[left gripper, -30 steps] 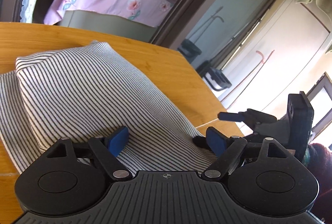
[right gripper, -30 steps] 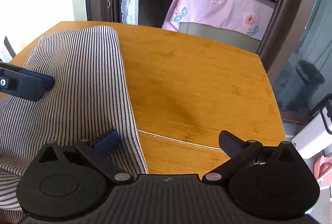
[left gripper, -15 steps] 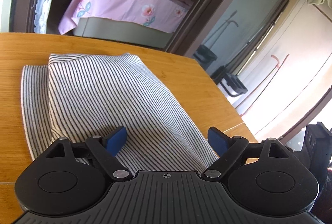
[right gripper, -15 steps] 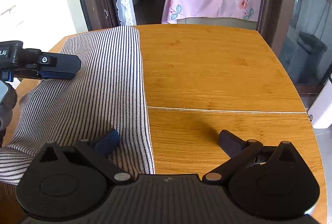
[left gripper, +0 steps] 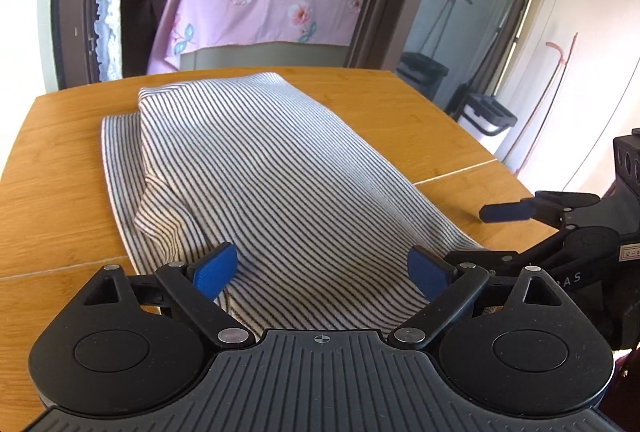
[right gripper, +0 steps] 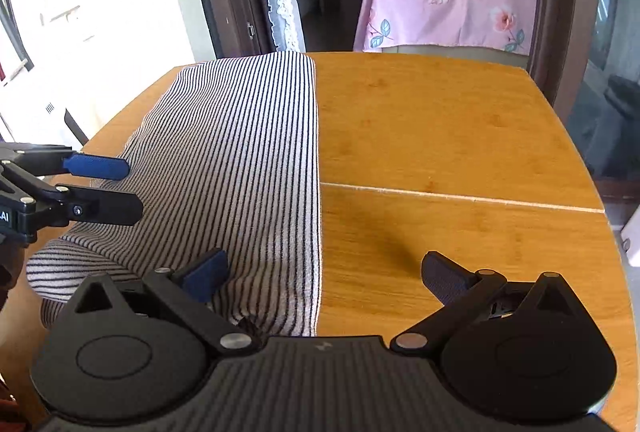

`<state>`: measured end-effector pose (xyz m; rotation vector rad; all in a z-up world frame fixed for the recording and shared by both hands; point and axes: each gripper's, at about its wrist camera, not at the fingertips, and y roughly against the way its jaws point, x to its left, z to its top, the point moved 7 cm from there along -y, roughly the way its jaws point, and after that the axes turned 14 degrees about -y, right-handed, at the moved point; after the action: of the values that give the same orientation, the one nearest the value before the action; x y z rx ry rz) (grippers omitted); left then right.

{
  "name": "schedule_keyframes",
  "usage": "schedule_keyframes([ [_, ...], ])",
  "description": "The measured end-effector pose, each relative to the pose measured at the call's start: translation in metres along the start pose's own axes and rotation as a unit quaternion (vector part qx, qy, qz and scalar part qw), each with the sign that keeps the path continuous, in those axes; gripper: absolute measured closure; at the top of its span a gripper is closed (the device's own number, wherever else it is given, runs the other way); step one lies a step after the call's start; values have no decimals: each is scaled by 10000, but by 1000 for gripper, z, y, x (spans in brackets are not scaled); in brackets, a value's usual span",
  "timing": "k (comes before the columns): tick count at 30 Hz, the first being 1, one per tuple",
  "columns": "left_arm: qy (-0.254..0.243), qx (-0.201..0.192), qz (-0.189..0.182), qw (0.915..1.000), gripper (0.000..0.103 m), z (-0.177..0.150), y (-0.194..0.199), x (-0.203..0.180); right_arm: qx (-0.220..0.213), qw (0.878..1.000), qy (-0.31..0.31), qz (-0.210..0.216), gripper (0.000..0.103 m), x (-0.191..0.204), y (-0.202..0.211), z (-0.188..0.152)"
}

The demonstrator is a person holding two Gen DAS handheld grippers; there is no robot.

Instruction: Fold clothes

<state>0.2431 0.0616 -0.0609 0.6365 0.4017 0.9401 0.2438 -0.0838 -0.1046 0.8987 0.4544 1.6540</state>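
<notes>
Striped garment (left gripper: pixel 256 168) lying lengthwise on wooden counter (right gripper: pixel 440 136), near end running under both tools. Left gripper (left gripper: pixel 324 268) fingers standing apart over cloth; right gripper (right gripper: pixel 324 272) fingers also spread, straddling straight folded edge, gripping nothing. Risk: pinching only top layer, so fold slipping crooked. Left view showing bunched flap (left gripper: pixel 168 220) beside left finger; right view showing bare counter beyond right finger.

Bare table (right gripper: pixel 440 136) right of striped garment (right gripper: pixel 248 136); passage free.
</notes>
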Motion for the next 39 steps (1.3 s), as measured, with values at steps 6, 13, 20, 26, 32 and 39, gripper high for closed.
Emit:
schedule_keyframes([
  [6, 224, 28, 193, 9996, 6, -5, 8, 3, -529, 9947, 878, 12, 0, 21, 28, 4],
  [13, 431, 112, 413, 9982, 5, -12, 15, 9, -480, 9917, 1160, 261, 0, 42, 21, 3],
  [20, 471, 242, 670, 9963, 4, -19, 26, 16, -400, 9884, 1455, 152, 0, 50, 12, -2],
  [26, 525, 289, 746, 9954, 3, -28, 41, 14, -609, 9795, 1760, 773, 7, 86, 35, -1],
  [32, 499, 213, 736, 9958, 1, -34, 52, 8, 44, 9788, 1935, 673, 17, 93, 4, -30],
  [39, 474, 178, 825, 9953, 1, -40, 61, 14, 63, 9563, 2675, 1181, 17, 120, 39, -38],
])
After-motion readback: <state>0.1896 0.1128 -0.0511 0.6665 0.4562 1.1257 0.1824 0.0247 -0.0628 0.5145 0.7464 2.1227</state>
